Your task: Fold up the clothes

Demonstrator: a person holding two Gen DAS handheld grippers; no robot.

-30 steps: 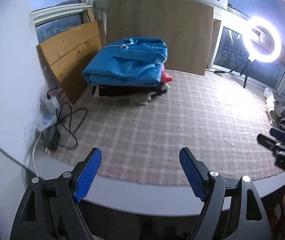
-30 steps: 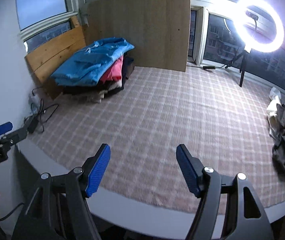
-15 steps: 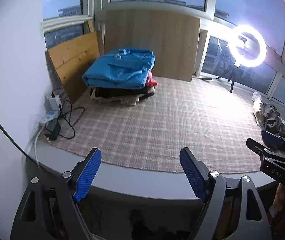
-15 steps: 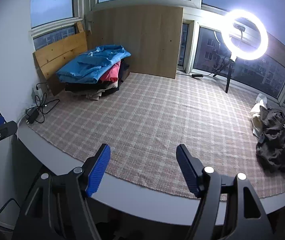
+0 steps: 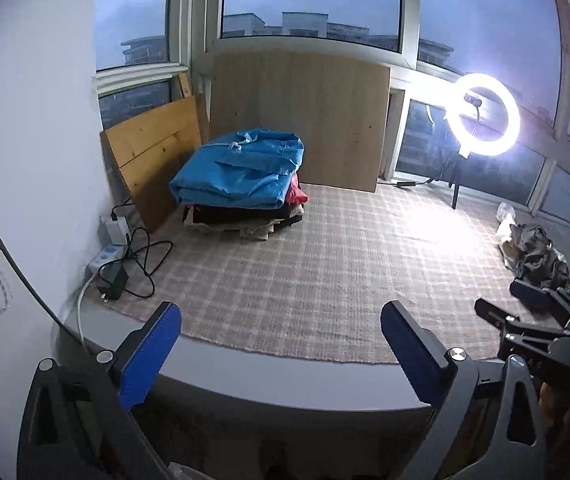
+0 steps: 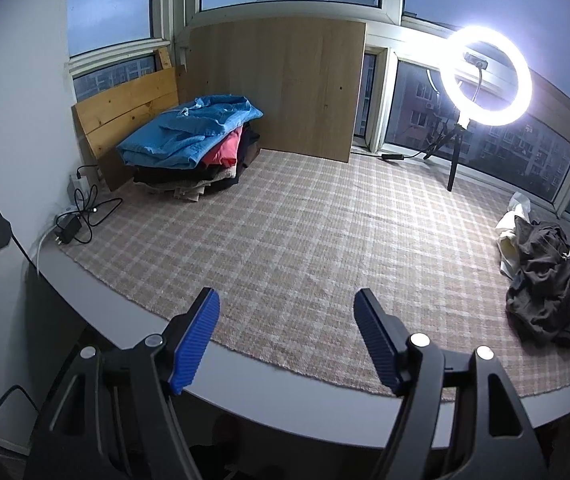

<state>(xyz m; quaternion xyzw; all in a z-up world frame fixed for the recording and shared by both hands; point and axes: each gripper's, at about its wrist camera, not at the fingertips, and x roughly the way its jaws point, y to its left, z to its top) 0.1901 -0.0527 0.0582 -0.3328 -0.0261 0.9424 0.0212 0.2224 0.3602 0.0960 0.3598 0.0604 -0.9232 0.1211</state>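
A stack of folded clothes [image 5: 241,184] [image 6: 193,148], blue garment on top, sits at the back left of the checked cloth [image 5: 325,272] [image 6: 317,240]. A crumpled dark garment [image 6: 545,280] [image 5: 537,254] lies unfolded at the cloth's right side, on a pale piece. My left gripper [image 5: 281,344] hovers at the table's near edge; its jaws are opening with nothing between them. My right gripper [image 6: 287,330] is open and empty over the near edge too, and it shows at the right of the left wrist view [image 5: 525,308].
A lit ring light [image 6: 485,76] on a tripod stands at the back right. Wooden boards [image 6: 277,84] lean against the windows behind the stack. A power strip with cables [image 5: 117,256] lies at the cloth's left edge. The table's white rim [image 6: 245,364] curves in front.
Both grippers have pulled back and risen from the cloth, so more of the table and room shows. The left jaws stand wider apart than before.
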